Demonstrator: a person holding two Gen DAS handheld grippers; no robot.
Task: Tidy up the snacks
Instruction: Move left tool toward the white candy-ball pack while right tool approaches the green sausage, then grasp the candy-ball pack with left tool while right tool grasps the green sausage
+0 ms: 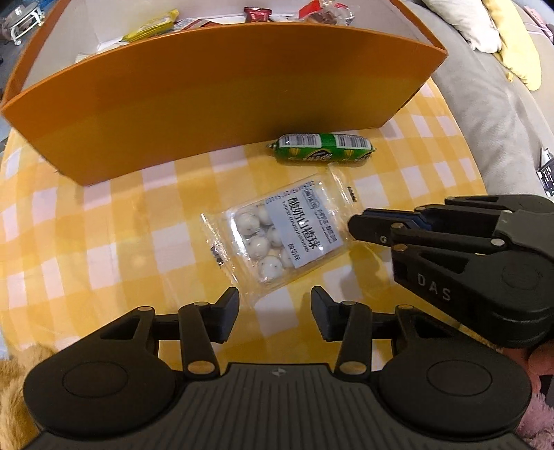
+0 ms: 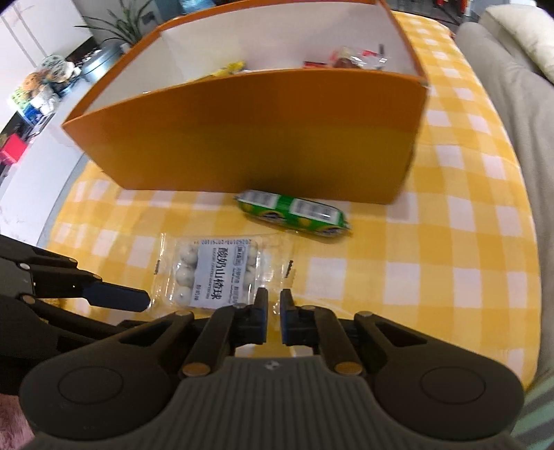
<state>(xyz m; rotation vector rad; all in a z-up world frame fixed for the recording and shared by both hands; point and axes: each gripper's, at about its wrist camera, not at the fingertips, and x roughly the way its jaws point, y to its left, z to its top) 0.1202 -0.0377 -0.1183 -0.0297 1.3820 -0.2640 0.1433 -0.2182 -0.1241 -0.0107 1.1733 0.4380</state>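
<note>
A clear packet of white yogurt balls (image 1: 277, 239) lies on the yellow checked tablecloth (image 1: 104, 225); it also shows in the right wrist view (image 2: 214, 273). A green sausage stick (image 1: 322, 149) lies behind it, against the orange box (image 1: 207, 97); the right wrist view shows both sausage (image 2: 294, 213) and box (image 2: 259, 135). My left gripper (image 1: 275, 304) is open, its fingers just short of the packet's near end. My right gripper (image 2: 273, 304) is nearly closed, its jaws a narrow gap apart at the packet's clear edge; it enters the left wrist view (image 1: 360, 228) touching the packet's right side.
The orange box holds several wrapped snacks (image 1: 256, 14) behind its tall front wall. A grey sofa with cushions (image 1: 484, 86) runs along the table's right side. A plant and shelves with clutter (image 2: 52, 79) stand at the far left.
</note>
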